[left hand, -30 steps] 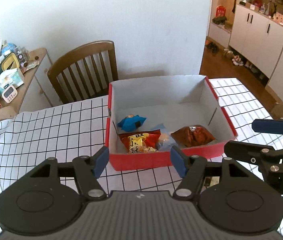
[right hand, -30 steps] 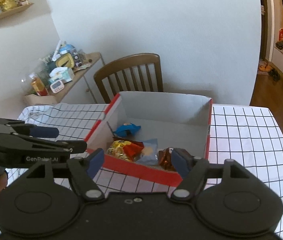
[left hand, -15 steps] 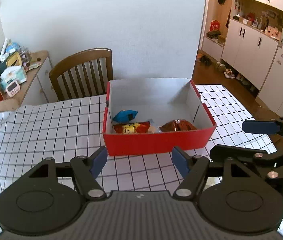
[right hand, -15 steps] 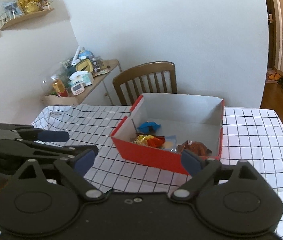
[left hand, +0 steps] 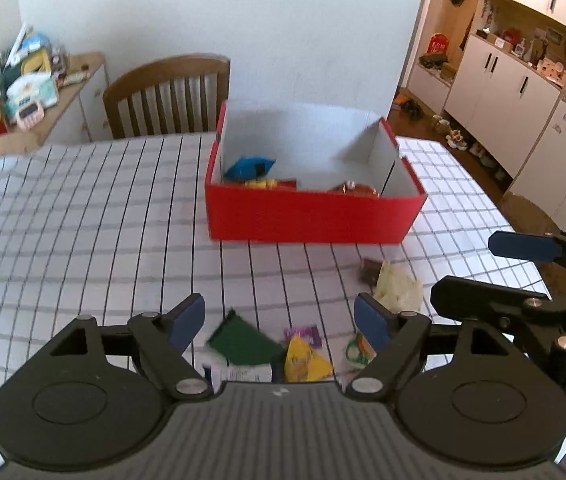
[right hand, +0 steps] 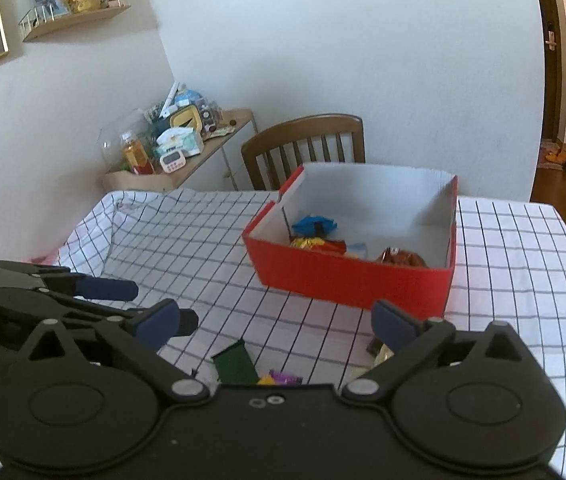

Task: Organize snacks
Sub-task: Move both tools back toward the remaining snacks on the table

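A red box stands on the checked tablecloth and holds a blue packet, a red-yellow packet and a brown packet. Loose snacks lie on the cloth in front of it: a green packet, a yellow packet, a pale packet and a small dark one. My left gripper is open and empty above the green and yellow packets. My right gripper is open and empty beside it.
A wooden chair stands behind the table. A side shelf with bottles and clutter is at the left. White cabinets line the right. The table's right edge is near my right gripper.
Both grippers have pulled back from the red box and away from it. The loose snacks on the cloth in front of the box have come into view.
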A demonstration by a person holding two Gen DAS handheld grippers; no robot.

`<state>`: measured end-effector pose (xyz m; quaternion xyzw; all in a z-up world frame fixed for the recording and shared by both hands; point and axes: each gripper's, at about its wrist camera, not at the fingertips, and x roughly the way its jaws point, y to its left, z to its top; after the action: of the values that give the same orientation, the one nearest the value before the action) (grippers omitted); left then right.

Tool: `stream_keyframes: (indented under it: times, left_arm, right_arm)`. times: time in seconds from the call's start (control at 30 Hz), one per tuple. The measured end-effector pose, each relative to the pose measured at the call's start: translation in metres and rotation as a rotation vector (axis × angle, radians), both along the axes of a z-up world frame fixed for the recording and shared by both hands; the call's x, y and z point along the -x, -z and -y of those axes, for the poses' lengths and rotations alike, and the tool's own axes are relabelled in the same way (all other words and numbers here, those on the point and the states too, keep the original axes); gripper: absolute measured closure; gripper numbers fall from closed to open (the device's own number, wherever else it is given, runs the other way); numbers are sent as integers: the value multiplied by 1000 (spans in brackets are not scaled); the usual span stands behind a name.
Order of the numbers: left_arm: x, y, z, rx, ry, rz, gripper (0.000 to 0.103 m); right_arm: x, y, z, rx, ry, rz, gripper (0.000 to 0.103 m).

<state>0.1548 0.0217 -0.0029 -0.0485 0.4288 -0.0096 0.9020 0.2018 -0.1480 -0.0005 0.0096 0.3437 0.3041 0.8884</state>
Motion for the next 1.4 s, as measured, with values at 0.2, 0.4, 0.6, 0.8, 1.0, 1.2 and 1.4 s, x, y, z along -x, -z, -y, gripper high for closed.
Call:
stream_keyframes:
  times: [0.2,0.4,0.6,0.8,1.0,1.2,1.4]
  left_arm:
    - [15,31,-8,27,-33,-54,16]
    - [20,58,-22,14,-79,-125,16]
    - [15,87,-30,-22,-103,-199,16]
    - [7,113,-28,-56,-100,-264,16]
    - [-3,127,-26,-35,-86,-306,16]
    - [-14,144,-27,-17,-66,-355,16]
    - [-27,151,-32,14,-64,-379,16]
  right_arm:
    - [8,26,2,7,9,-56,0]
    - [6,60,8,72,37,-122,0]
    - [-2,91,10,107,62,-195,1]
    - [-6,117,5,135,64,-247,7]
    - [-21,128,4,107,79,-316,11]
    - [-34,137,-1,127,78,-333,18]
    - [-45,142,-8,147,66,-342,20]
